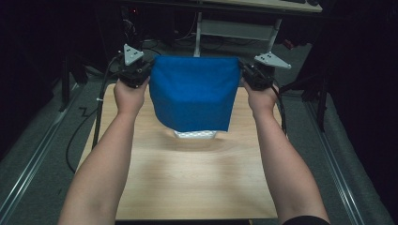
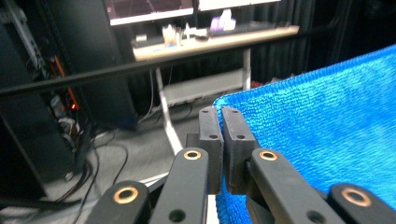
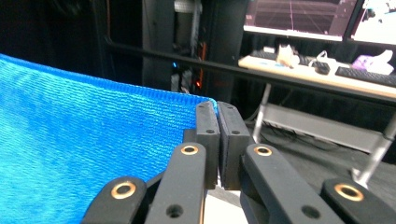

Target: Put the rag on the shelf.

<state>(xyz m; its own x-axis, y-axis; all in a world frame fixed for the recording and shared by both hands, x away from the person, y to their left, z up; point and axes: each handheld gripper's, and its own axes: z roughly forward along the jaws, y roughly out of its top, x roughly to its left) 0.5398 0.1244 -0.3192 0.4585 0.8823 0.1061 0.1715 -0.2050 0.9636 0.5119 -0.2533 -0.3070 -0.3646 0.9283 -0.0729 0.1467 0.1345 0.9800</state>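
A blue cloth [image 1: 193,91] hangs stretched in the air above the far half of the wooden table [image 1: 197,178]. My left gripper [image 1: 141,70] is shut on its upper left corner, and my right gripper [image 1: 248,72] is shut on its upper right corner. In the left gripper view the cloth [image 2: 327,130] spreads to the right of the closed left gripper [image 2: 222,112]. In the right gripper view the cloth [image 3: 84,149] spreads to the left of the closed right gripper [image 3: 217,106]. A white patterned object [image 1: 195,134] lies on the table under the cloth's lower edge, mostly hidden.
Beyond the table stands a desk [image 1: 263,4] with monitors [image 3: 299,16] and small items [image 2: 187,33]. Cables [image 1: 82,126] trail over the grey floor at the left. Metal rails [image 1: 28,168] run along both sides of the table.
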